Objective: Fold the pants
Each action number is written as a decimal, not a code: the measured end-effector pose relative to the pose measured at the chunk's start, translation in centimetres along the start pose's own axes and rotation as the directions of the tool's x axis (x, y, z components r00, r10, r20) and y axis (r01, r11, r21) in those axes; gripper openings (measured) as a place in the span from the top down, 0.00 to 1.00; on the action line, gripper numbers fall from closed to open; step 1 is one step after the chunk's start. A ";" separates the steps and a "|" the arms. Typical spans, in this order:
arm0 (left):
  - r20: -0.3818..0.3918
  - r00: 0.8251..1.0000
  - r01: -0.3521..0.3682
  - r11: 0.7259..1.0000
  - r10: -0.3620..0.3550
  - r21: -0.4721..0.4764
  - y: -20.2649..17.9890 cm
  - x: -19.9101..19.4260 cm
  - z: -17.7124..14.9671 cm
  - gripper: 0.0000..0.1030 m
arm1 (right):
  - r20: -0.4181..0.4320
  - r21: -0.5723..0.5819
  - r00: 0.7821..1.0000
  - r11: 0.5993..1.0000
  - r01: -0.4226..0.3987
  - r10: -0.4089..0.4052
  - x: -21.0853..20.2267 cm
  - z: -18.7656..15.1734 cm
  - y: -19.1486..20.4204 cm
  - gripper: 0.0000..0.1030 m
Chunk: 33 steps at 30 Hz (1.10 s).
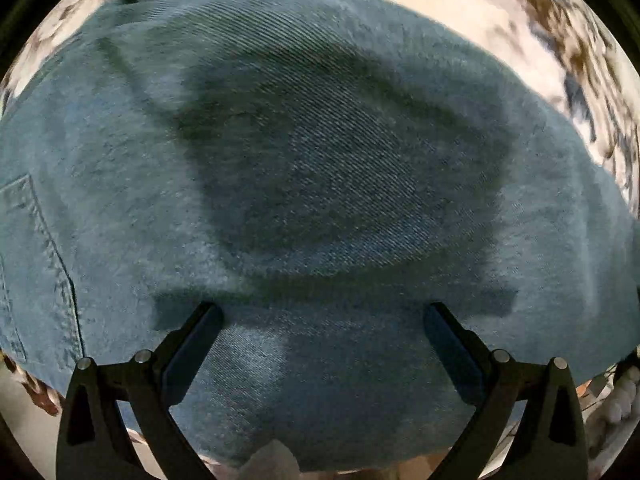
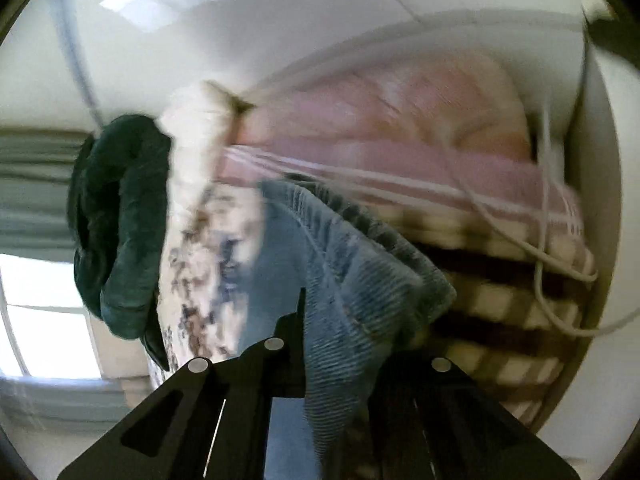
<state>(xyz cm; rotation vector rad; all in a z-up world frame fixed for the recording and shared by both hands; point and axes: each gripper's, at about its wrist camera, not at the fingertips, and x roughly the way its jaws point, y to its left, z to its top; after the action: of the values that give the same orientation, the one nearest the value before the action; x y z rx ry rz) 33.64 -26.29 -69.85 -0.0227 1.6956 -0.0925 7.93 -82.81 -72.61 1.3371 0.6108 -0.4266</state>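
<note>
Left tongs (image 1: 324,320) spread wide, empty, low over one pair of jeans (image 1: 320,160). Right tongs (image 2: 320,320) tilted upward, clamped on denim edge (image 2: 344,280).

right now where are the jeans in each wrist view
Left wrist: the jeans fill nearly the whole picture, spread flat under the open left hand-held gripper.
Right wrist: a bunched denim edge hangs at centre, pinched in the right hand-held gripper.
Shared landmark: the floral bedsheet, bordering the denim in both views.

Left gripper (image 1: 324,320) agape, right gripper (image 2: 316,320) clamped.
</note>
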 end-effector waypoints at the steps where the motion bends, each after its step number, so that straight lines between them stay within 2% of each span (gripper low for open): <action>1: 0.017 1.000 0.016 1.000 -0.016 -0.006 0.3 -0.3 -1.0 0.00 | 0.005 -0.030 1.000 0.999 -0.021 0.021 -0.6 -0.3 1.6 0.94; 3: 0.043 0.998 0.052 0.999 -0.052 -0.009 0.8 -0.8 -1.4 0.00 | -0.011 -0.089 0.997 0.994 -0.071 0.070 -1.6 -1.4 5.0 0.94; 6: 0.072 0.985 0.160 0.985 -0.156 -0.058 2.9 -1.9 -2.2 0.00 | -0.076 -0.153 0.990 0.980 -0.126 0.115 -2.0 -3.8 9.8 0.94; 7: 0.085 0.982 0.176 0.982 -0.170 -0.069 3.4 -2.4 -2.5 0.00 | -0.094 -0.172 0.988 0.976 -0.134 0.120 -1.7 -4.7 11.3 0.94; 10: 0.152 0.972 0.191 0.978 -0.177 -0.081 5.9 -4.3 -3.6 0.00 | -0.193 -0.255 0.972 0.950 -0.182 0.135 -0.5 -9.5 16.1 0.94; 12: 0.197 0.967 0.180 0.980 -0.161 -0.080 8.1 -5.5 -4.2 0.00 | -0.271 -0.286 0.952 0.933 -0.219 0.141 1.0 -14.1 18.7 0.94; 15: 0.257 0.958 0.156 0.984 -0.129 -0.086 9.7 -8.3 -7.4 0.00 | -0.348 -0.338 0.931 0.912 -0.233 0.109 3.4 -20.5 20.8 0.94; 18: 0.303 0.950 0.121 0.986 -0.081 -0.115 12.2 -9.6 -9.6 0.00 | -0.411 -0.395 0.910 0.890 -0.229 0.052 6.6 -27.5 21.5 0.94; 21: 0.316 0.947 0.114 0.981 -0.060 -0.154 15.1 -10.5 -10.2 0.00 | -0.463 -0.450 0.887 0.865 -0.223 -0.012 9.9 -34.2 21.4 0.94; 24: 0.327 0.944 0.112 0.977 -0.047 -0.182 18.5 -10.7 -11.1 0.00 | -0.482 -0.579 0.865 0.792 -0.194 -0.140 12.6 -41.1 21.2 0.94; 25: 0.326 0.944 0.109 0.976 -0.042 -0.190 19.8 -10.7 -11.7 0.00 | -0.479 -0.627 0.856 0.758 -0.177 -0.196 13.5 -43.1 21.0 0.91; 26: 0.323 0.946 0.104 0.974 -0.034 -0.202 21.2 -10.7 -12.5 0.00 | -0.457 -0.677 0.848 0.723 -0.138 -0.267 14.6 -45.5 20.8 0.82; 27: 0.318 0.948 0.100 0.971 -0.027 -0.215 22.2 -10.6 -12.8 0.00 | -0.440 -0.700 0.846 0.705 -0.113 -0.301 15.3 -46.6 20.8 0.74; 29: 0.309 0.951 0.100 0.964 -0.020 -0.246 24.7 -10.7 -13.9 0.00 | -0.425 -0.739 0.840 0.665 -0.108 -0.336 16.1 -49.6 21.8 0.40; 30: 0.306 0.952 0.098 0.960 -0.013 -0.263 25.5 -10.7 -14.2 0.00 | -0.446 -0.748 0.832 0.648 -0.144 -0.330 16.1 -51.0 22.6 0.35; 31: 0.305 0.952 0.094 0.954 -0.003 -0.283 26.4 -10.6 -14.4 0.00 | -0.499 -0.743 0.805 0.637 -0.205 -0.321 16.0 -52.5 23.3 0.32; 32: 0.307 0.952 0.091 0.951 0.004 -0.296 27.1 -10.8 -14.6 0.00 | -0.585 -0.712 0.749 0.640 -0.291 -0.310 16.1 -54.1 24.0 0.33; 33: 0.309 0.951 0.090 0.948 0.009 -0.305 27.2 -10.9 -14.6 0.00 | -0.639 -0.686 0.706 0.641 -0.344 -0.306 15.8 -55.3 24.5 0.33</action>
<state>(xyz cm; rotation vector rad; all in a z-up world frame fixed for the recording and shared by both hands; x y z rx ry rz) 21.64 2.32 -59.30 -0.2988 1.3821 0.1475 26.06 -23.04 -70.20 0.5877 1.2661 0.4363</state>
